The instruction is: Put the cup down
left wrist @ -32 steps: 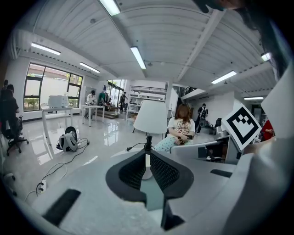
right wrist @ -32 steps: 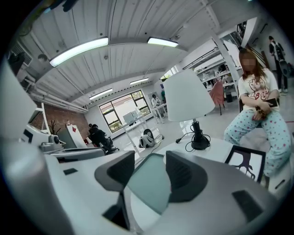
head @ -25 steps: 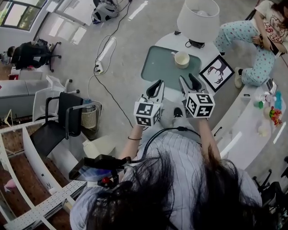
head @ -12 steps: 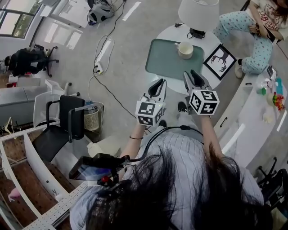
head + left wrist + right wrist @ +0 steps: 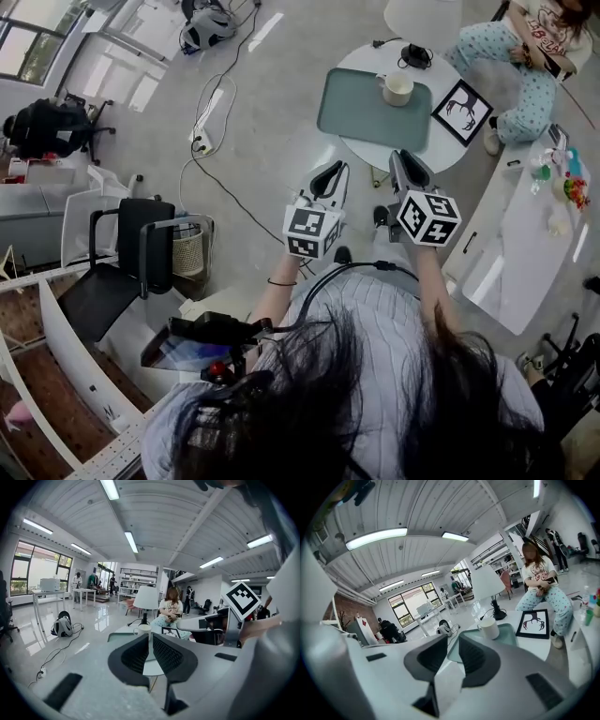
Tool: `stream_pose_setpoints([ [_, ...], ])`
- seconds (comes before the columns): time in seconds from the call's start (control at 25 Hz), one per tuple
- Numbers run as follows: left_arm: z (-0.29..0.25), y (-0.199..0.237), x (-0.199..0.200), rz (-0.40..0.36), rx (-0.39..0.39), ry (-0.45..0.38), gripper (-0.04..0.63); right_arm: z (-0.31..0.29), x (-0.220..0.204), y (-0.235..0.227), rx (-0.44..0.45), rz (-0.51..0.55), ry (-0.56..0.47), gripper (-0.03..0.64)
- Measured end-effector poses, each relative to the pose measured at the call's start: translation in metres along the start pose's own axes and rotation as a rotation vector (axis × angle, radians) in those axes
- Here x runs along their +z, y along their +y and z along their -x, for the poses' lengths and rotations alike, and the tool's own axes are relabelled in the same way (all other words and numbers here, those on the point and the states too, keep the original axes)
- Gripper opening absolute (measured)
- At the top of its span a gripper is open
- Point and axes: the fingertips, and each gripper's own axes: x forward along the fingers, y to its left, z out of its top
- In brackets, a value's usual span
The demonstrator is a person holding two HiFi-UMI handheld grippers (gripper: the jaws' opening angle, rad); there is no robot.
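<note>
Right gripper (image 5: 398, 157), left gripper (image 5: 330, 171) now farther from cup (image 5: 397, 89), upper right; right jaws just closing, nearly together, empty; left together.

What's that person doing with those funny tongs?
A person holds the left tongs and the right tongs away from the round table. The white cup stands on the green tray there, already put down. Both tongs are empty, and the right one's jaws have just been closing on nothing.
</note>
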Motion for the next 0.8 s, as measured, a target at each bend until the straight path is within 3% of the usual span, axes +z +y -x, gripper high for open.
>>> stream_pose_setpoints([
  [0.8,0.096,-0.045,-0.036,0.004,-0.081,-0.064,0.04,0.101,-0.064,0.082,0.017,0.08,-0.03,0.074],
])
